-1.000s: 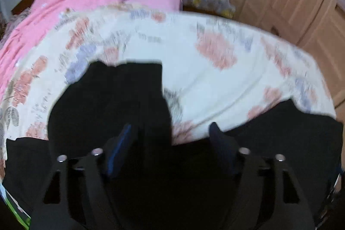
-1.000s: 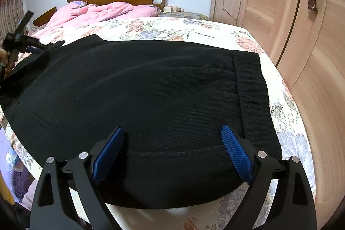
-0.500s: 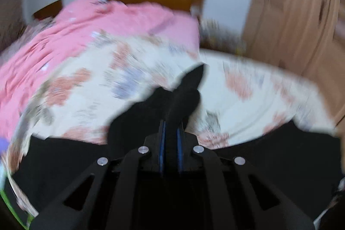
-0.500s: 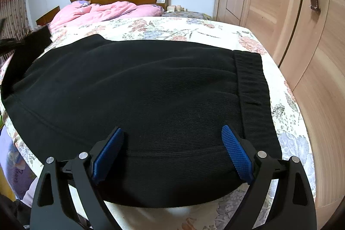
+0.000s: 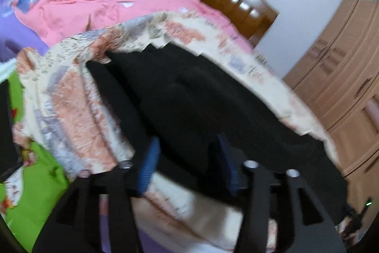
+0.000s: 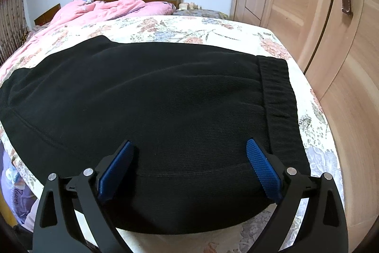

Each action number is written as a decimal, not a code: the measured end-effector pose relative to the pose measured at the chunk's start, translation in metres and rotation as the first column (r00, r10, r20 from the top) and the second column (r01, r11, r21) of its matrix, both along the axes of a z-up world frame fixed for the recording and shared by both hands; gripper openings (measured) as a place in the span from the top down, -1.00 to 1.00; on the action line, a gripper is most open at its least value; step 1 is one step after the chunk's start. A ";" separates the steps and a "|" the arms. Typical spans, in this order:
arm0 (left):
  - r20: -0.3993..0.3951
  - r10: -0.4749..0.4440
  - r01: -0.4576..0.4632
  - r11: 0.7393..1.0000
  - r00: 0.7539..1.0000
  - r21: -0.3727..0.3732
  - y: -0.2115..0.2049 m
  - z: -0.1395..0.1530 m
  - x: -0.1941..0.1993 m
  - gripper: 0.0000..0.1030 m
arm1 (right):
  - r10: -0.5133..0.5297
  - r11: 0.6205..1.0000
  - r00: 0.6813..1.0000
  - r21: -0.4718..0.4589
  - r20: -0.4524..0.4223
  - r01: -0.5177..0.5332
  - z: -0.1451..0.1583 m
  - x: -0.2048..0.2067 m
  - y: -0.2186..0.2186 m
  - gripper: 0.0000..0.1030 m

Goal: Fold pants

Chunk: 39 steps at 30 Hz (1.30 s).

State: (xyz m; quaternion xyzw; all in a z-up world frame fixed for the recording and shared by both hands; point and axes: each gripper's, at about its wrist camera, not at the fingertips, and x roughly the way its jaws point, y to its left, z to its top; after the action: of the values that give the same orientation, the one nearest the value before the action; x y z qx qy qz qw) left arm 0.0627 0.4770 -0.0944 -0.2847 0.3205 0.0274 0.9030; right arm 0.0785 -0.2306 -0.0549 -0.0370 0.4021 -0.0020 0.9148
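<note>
The black pants (image 6: 151, 115) lie flat on the floral bed (image 6: 236, 30), stretching toward twelve o'clock from the right gripper (image 6: 189, 167), jaws apart above them. The left gripper (image 5: 187, 158), blurred, has just been opening, nothing visibly pinched.

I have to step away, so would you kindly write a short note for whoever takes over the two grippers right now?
Left gripper: jaws have just been opening and stand apart over the near edge of the black pants; the blurred view shows nothing pinched.
Right gripper: open, poised over the pants near the ribbed waistband, gripping nothing.
Pants: lying flat on the floral bedsheet, waistband toward the wardrobe side, looking doubled over.
Done: one fold seems laid, from how the cloth lies.
Left: smooth it and fold again into a compact stack.
</note>
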 end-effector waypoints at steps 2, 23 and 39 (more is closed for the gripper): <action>0.027 0.000 0.002 0.999 1.000 -0.049 0.004 0.000 0.005 -0.26 | -0.018 1.000 1.000 0.006 0.003 0.018 0.003 0.001 0.000 -0.80; 0.168 0.078 -0.071 0.996 0.983 -0.044 -0.008 0.051 0.004 0.85 | 0.128 0.992 0.991 -0.009 -0.026 -0.128 -0.022 0.062 0.104 -0.82; 0.031 0.005 -0.018 0.888 1.000 0.459 -0.107 0.105 0.040 -0.73 | 0.117 0.992 0.993 0.054 -0.016 -0.116 -0.025 0.062 0.086 -0.82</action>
State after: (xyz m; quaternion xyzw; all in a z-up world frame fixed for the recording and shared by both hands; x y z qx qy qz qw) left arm 0.1026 0.3699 0.0107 -0.0653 0.2903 0.1038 0.9491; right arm 0.1404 -0.1441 -0.0796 -0.0363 0.4080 0.0627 0.9101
